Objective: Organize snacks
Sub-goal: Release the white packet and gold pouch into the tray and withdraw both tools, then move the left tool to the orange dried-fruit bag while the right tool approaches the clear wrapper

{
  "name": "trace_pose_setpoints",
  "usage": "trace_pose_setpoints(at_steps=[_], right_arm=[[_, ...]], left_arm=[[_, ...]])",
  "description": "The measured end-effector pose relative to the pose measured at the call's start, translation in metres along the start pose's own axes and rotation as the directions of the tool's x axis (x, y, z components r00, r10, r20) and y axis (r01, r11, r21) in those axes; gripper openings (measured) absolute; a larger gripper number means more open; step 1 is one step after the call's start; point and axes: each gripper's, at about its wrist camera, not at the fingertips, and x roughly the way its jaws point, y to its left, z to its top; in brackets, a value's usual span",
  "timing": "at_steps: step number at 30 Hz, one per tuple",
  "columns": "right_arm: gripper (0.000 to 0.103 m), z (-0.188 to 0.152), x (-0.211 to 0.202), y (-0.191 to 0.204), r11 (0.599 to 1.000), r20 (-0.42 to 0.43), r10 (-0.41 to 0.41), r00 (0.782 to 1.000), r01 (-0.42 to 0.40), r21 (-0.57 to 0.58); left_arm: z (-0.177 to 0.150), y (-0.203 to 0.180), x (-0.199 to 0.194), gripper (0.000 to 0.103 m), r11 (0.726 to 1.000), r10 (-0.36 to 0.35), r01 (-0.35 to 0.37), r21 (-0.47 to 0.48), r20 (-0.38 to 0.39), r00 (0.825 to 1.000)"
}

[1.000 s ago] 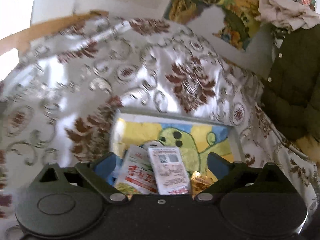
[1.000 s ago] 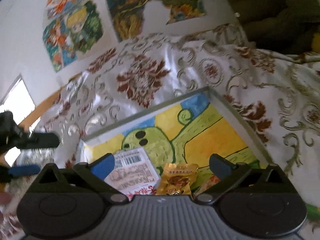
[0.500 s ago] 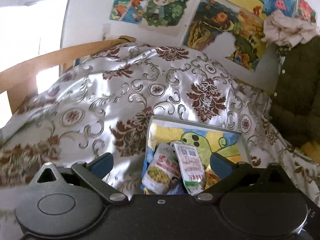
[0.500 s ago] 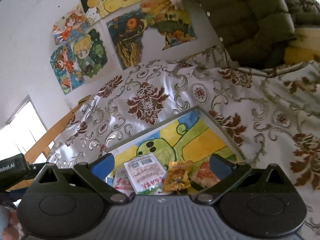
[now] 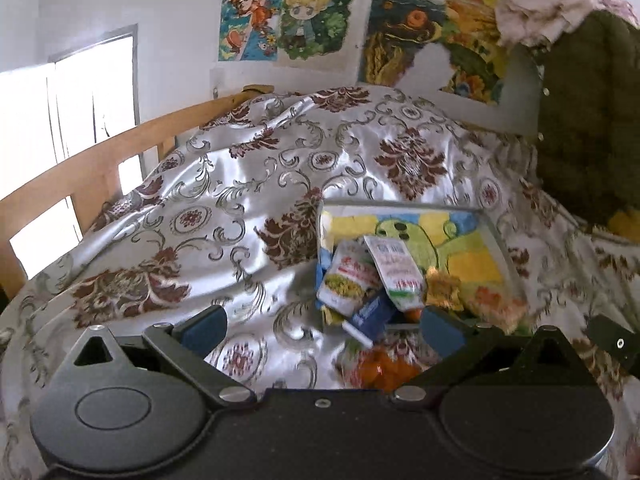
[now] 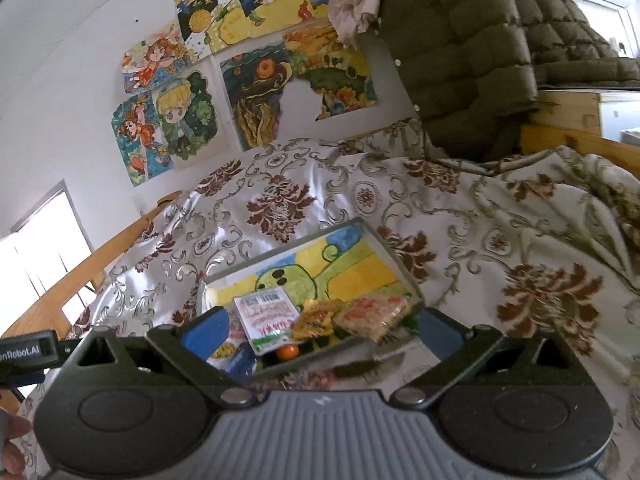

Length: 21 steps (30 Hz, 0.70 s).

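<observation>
Hovering apart: left gripper (image 5: pixel 322 326), right gripper (image 6: pixel 322 330), both empty, above snack tray (image 6: pixel 394 258).

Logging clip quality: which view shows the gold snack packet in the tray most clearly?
The right wrist view: the gold snack packet lies sharp and near centre, between two other packets in the tray. In the left wrist view the packet is smaller, blurred and off to the right.

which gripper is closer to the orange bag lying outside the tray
Left. The orange bag lies between the fingers of the left gripper; the right gripper is off to its right, facing the tray.
</observation>
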Motion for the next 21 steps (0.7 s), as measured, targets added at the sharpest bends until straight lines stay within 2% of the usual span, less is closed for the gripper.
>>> trace_pose_setpoints(at_steps=[3, 7, 11, 16, 21], right_arm=[[0.103, -0.011, -0.014, -0.011, 1.000, -0.016, 0.005, 1.000, -0.005, 0.014], [0.103, -0.027, -0.030, -0.028, 0.999, -0.038, -0.033, 0.999, 0.033, -0.002], [0.103, -0.035, -0.058, -0.044, 0.998, -0.058, -0.056, 0.997, 0.054, -0.023], [0.103, -0.019, -0.103, -0.052, 0.998, -0.026, -0.061, 0.998, 0.060, -0.031], [0.103, 0.021, -0.125, -0.035, 0.991, -0.046, -0.128, 0.991, 0.126, -0.050]], left_arm=[[-0.014, -0.011, -0.017, 0.102, 1.000, 0.023, -0.023, 0.009, 0.007, 1.000], [-0.033, -0.027, -0.037, 0.102, 0.998, 0.058, -0.058, -0.009, 0.004, 0.998], [-0.053, -0.039, -0.061, 0.102, 0.997, 0.055, -0.055, -0.047, -0.006, 0.998], [-0.073, -0.049, -0.091, 0.102, 0.996, 0.055, -0.055, -0.069, -0.005, 0.998], [-0.059, -0.070, -0.109, 0.102, 0.993, 0.085, -0.080, -0.092, 0.057, 0.995]])
